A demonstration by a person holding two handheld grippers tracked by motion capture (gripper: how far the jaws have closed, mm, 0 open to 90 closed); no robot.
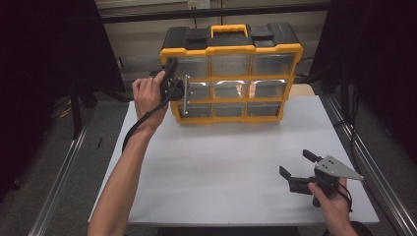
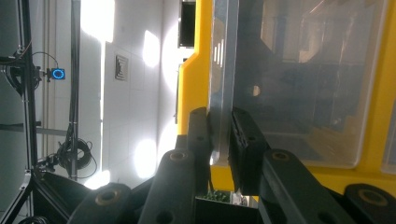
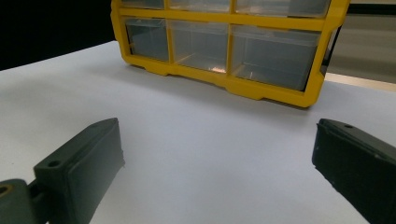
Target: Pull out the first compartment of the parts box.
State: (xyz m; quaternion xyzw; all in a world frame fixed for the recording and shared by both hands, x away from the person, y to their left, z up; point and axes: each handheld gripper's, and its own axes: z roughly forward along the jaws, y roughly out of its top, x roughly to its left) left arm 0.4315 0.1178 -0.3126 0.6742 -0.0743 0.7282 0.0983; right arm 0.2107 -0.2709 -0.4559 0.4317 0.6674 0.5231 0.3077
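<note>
White surface under dim lab lighting: a yellow-and-black organizer case stands upright at its far edge, clear drawers facing the person. Left hand-held gripper reaches in from the case's left side, jaws clamped on the thin edge of a clear drawer, whose front runs upright between the pads. Right hand-held gripper rests well apart near the front right corner, jaws wide and holding nothing. No readable lettering appears.

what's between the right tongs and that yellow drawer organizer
Nothing visible. Bare white table lies between the open right tongs and the yellow drawer organizer. The left tongs are already clamped on the clear edge of a left-side drawer.
</note>
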